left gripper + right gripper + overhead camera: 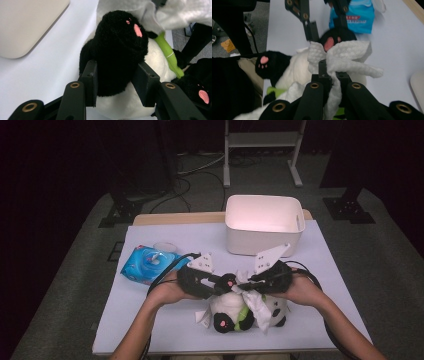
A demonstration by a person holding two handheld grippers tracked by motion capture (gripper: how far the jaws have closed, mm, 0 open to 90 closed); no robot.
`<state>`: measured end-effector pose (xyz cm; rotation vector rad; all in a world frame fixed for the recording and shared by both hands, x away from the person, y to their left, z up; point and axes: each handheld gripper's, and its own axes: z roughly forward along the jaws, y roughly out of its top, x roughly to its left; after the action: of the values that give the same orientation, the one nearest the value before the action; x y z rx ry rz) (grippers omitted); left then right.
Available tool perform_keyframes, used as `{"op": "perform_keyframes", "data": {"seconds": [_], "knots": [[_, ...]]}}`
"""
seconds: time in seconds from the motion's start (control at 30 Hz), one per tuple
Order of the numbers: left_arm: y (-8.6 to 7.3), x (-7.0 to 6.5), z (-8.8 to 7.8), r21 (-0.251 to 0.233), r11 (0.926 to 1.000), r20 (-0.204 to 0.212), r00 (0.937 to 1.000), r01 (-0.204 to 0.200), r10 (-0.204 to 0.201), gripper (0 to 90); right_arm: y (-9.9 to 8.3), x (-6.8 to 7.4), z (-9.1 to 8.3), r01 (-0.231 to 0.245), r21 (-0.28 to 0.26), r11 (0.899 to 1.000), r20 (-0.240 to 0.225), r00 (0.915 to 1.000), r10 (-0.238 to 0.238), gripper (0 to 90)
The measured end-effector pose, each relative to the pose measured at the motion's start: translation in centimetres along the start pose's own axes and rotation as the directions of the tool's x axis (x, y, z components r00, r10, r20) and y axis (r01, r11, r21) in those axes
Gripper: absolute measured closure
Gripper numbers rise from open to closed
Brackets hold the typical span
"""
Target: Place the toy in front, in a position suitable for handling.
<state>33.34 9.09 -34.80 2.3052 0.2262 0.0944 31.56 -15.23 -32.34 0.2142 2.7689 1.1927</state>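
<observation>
- The job I read here is wiping a toy panda (235,312) with a wipe (255,302); I judge it in mid-course, since the cloth is at the paw but most of the toy looks untouched by it.
- The panda lies on its back on the white table (150,320), toward the 6 o'clock edge in the high view, between my two hands.
- My left gripper (116,77) has its jaws clamped on a black paw (117,47), squeezing the plush from both sides to hold it up.
- My right gripper (331,75) has its jaws pressed together on the wipe, which drapes over the pink pad of that paw.
- In the high view the left hand (167,292) comes in from 7 o'clock and the right hand (300,292) from 5 o'clock, grippers nose to nose over the toy.
- Left to do, I judge: rub the paw, then the rest.
- The blue wipe pack (147,264) sits at 10 o'clock from the panda, the white bin (264,222) at 12 o'clock.
</observation>
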Motion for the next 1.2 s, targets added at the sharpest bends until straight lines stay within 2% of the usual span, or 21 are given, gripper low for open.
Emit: {"op": "perform_keyframes", "data": {"seconds": [0.17,0.3,0.37,0.47,0.57,0.73,0.87,0.9,0.93,0.97,1.03,1.2], "knots": [[0.3,0.0,0.0,-0.008,1.0000,0.007,1.0000,-0.001,0.001,57.8,2.6,0.3,0.3,0.059,-0.001,0.998,-0.001,0.9982,-0.059,86.8],[0.1,0.1,0.1,-0.010,0.9999,0.010,0.9999,0.005,-0.005,57.8,3.3,0.2,0.6,0.065,0.001,0.998,-0.002,0.9979,-0.065,86.8],[-0.1,0.2,0.2,0.006,1.0000,0.001,1.0000,0.004,-0.004,57.8,3.0,0.1,0.8,0.063,0.022,0.998,0.002,0.9980,-0.063,86.8],[-0.4,0.3,0.2,0.006,0.9999,-0.001,0.9999,0.011,-0.011,57.7,2.3,0.0,1.1,0.056,0.044,0.997,0.006,0.9984,-0.056,86.8],[-0.6,0.5,0.2,-0.003,0.9997,0.004,0.9997,0.024,-0.024,57.7,0.7,-0.4,1.2,0.022,0.069,0.997,0.016,0.9996,-0.023,86.8],[-0.4,0.6,0.3,0.001,0.9998,0.010,0.9998,0.019,-0.019,57.8,-0.1,-0.4,1.1,-0.005,0.062,0.998,0.011,0.9999,0.004,86.6],[-0.3,0.9,0.4,0.010,0.9996,0.006,0.9996,0.026,-0.026,57.8,0.3,0.2,1.6,0.016,0.066,0.998,-0.011,0.9998,-0.016,86.6],[-0.3,0.9,0.4,0.013,0.9995,0.006,0.9996,0.027,-0.027,57.7,0.6,0.9,2.1,0.035,0.077,0.996,-0.027,0.9991,-0.033,86.6],[-0.3,1.0,0.3,0.021,0.9996,0.008,0.9998,0.020,-0.020,57.7,0.6,0.9,2.1,0.035,0.077,0.996,-0.027,0.9991,-0.033,86.6],[-0.3,1.1,0.3,0.021,0.9995,0.012,0.9996,0.026,-0.026,57.7,0.7,1.5,2.8,0.046,0.088,0.995,-0.050,0.9979,-0.042,86.6],[-0.3,1.3,0.4,0.020,0.9992,0.018,0.9993,0.034,-0.034,57.7,0.7,2.0,3.4,0.058,0.106,0.993,-0.067,0.9965,-0.051,86.5],[-0.4,1.5,0.5,0.010,0.9987,0.025,0.9984,0.050,-0.050,57.7,0.7,2.8,3.8,0.063,0.104,0.993,-0.105,0.9931,-0.052,86.5]]}}
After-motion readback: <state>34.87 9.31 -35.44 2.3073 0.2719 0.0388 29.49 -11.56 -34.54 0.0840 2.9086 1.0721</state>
